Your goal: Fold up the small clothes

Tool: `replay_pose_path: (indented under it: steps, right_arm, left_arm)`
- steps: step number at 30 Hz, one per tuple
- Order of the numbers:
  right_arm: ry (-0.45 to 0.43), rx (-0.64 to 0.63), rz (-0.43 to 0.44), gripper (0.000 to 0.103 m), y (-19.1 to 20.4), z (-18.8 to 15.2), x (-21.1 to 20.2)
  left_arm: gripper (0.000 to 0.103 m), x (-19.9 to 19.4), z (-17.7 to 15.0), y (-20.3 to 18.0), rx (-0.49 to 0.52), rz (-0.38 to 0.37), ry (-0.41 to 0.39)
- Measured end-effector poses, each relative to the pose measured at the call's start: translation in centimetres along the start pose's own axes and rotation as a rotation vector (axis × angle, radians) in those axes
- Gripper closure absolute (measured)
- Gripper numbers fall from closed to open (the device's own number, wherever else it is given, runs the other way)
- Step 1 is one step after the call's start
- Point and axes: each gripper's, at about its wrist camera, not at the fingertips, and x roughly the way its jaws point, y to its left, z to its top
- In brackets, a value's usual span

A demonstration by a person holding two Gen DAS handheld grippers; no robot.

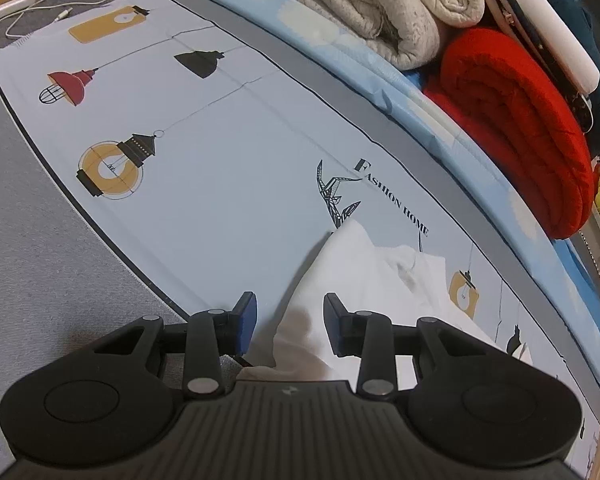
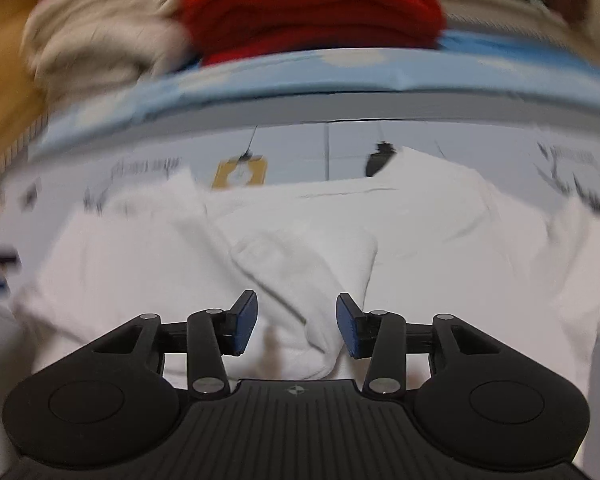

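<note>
A small white garment [image 1: 364, 264] lies crumpled on a pale blue sheet printed with lamps [image 1: 220, 160]. In the left wrist view only its left part shows, low and right of centre. My left gripper [image 1: 290, 320] hovers over that garment's left edge with its blue pads apart and nothing pinched. In the blurred right wrist view the white garment [image 2: 300, 224] spreads across the whole width, with a thick fold running down between the fingers. My right gripper [image 2: 296, 322] stands open above that fold, and its pads do not press on the cloth.
Along the far side runs light blue cloud-print bedding [image 1: 340, 52], with a rolled red blanket [image 1: 516, 120] and a beige blanket [image 1: 380, 4] stacked on it. A white cable [image 1: 60, 0] lies at the far left. Grey fabric [image 1: 28, 240] borders the sheet on the left.
</note>
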Motion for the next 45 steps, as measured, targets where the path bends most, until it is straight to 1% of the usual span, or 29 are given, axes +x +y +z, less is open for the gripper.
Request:
replay_pose_path:
  steps: [2,4,5,6,7,10,11,12,13,15,17,18,19,21,25,26,27,28,30,32,33,34,35,37,38,40,42,44,45]
  right_arm:
    - [0.021,-0.07,-0.052,0.06,0.7,-0.3,0.8]
    - [0.041,-0.067,-0.075,0.083,0.2,-0.5,1.2]
    - [0.037,-0.028,-0.074,0.096,-0.8,-0.6,1.1]
    - [0.015,0.024,-0.07,0.098,-1.5,-0.5,0.7]
    - [-0.029,0.094,-0.062,0.098,-2.4,-0.2,0.0]
    - [-0.297,0.443,-0.059,0.099,-6.5,-0.2,-4.4]
    - [-0.358,0.528,-0.092,0.099,-7.5,-0.6,-5.4]
    - [-0.362,0.572,-0.142,0.099,-8.2,-1.0,-5.7]
    - [-0.325,0.608,-0.176,0.099,-8.9,-1.4,-5.3]
    - [-0.163,0.72,-0.206,0.097,-10.8,-2.5,-3.4]
    - [-0.036,0.801,-0.204,0.094,-12.1,-3.7,-1.8]
    - [-0.008,0.826,-0.195,0.094,-12.5,-4.0,-1.3]
    - [0.002,0.837,-0.196,0.093,-12.7,-3.9,-1.1]
    - [-0.01,0.839,-0.202,0.084,-13.4,-3.6,-1.4]
    - [-0.008,0.887,-0.202,0.082,-15.2,-3.4,-1.2]
    - [-0.005,0.907,-0.198,0.085,-15.7,-3.6,-1.1]
    - [-0.012,0.918,-0.193,0.101,-16.2,-3.5,-1.4]
    - [-0.036,0.922,-0.188,0.1,-16.1,-3.7,-2.2]
    - [-0.136,0.898,-0.173,0.1,-15.6,-3.5,-3.6]
    - [-0.246,0.868,-0.126,0.1,-14.9,-3.2,-4.6]
    - [-0.256,0.862,-0.111,0.1,-14.9,-3.1,-4.7]
    - [-0.232,0.87,-0.114,0.1,-15.3,-3.3,-4.4]
    - [-0.168,0.886,-0.157,0.099,-15.7,-3.6,-3.8]
    - [-0.001,0.905,-0.295,0.09,-16.7,-4.5,-2.6]
    - [0.037,0.926,-0.354,0.087,-17.2,-5.0,-2.5]
    - [0.006,0.946,-0.395,0.087,-17.7,-5.4,-3.4]
    - [-0.079,0.879,-0.419,0.087,-17.2,-4.5,-4.9]
    - [-0.207,0.832,-0.348,0.087,-16.9,-3.7,-6.4]
    - [-0.246,0.811,-0.271,0.087,-16.8,-3.4,-6.6]
  left_arm:
    - [0.063,0.0,0.2,0.0,0.004,-0.002,-0.001]
    - [0.064,0.1,0.3,-0.1,0.004,-0.002,-0.003]
    - [0.064,0.1,0.4,-0.1,0.004,-0.003,-0.004]
    - [0.063,0.1,0.5,-0.2,0.004,-0.004,-0.004]
    - [0.063,0.1,0.5,-0.2,0.006,-0.005,-0.004]
    - [0.064,0.1,0.3,-0.5,0.019,-0.01,0.0]
    - [0.064,0.1,0.2,-0.6,0.027,-0.012,0.002]
    - [0.063,0.2,0.1,-0.7,0.036,-0.012,0.005]
    - [0.064,0.2,0.0,-0.8,0.042,-0.012,0.008]
    - [0.063,0.4,-0.2,-0.9,0.051,-0.009,0.016]
    - [0.063,0.5,-0.4,-0.9,0.054,-0.01,0.023]
    - [0.063,0.6,-0.5,-1.0,0.058,-0.013,0.029]
    - [0.063,0.7,-0.6,-1.0,0.061,-0.016,0.035]
    - [0.064,0.9,-0.7,-1.1,0.061,-0.024,0.047]
    - [0.063,1.3,-1.0,-1.4,0.07,-0.026,0.062]
    - [0.063,1.3,-1.0,-1.5,0.073,-0.027,0.063]
    - [0.063,1.4,-1.1,-1.5,0.077,-0.029,0.063]
    - [0.064,1.4,-1.1,-1.6,0.08,-0.03,0.064]
    - [0.063,1.4,-1.2,-1.8,0.088,-0.034,0.065]
    - [0.063,1.4,-1.3,-2.0,0.094,-0.038,0.069]
    - [0.063,1.3,-1.4,-2.0,0.095,-0.041,0.072]
    - [0.063,1.3,-1.4,-2.0,0.096,-0.043,0.073]
    - [0.063,1.3,-1.5,-2.1,0.1,-0.045,0.074]
    - [0.063,1.1,-1.6,-2.2,0.108,-0.049,0.076]
    - [0.064,1.1,-1.7,-2.3,0.112,-0.052,0.077]
    - [0.064,1.0,-1.9,-2.6,0.128,-0.066,0.085]
    - [0.063,1.0,-2.3,-3.2,0.155,-0.096,0.101]
    - [0.063,1.3,-2.9,-3.7,0.18,-0.145,0.135]
    - [0.064,1.5,-3.2,-3.9,0.189,-0.164,0.153]
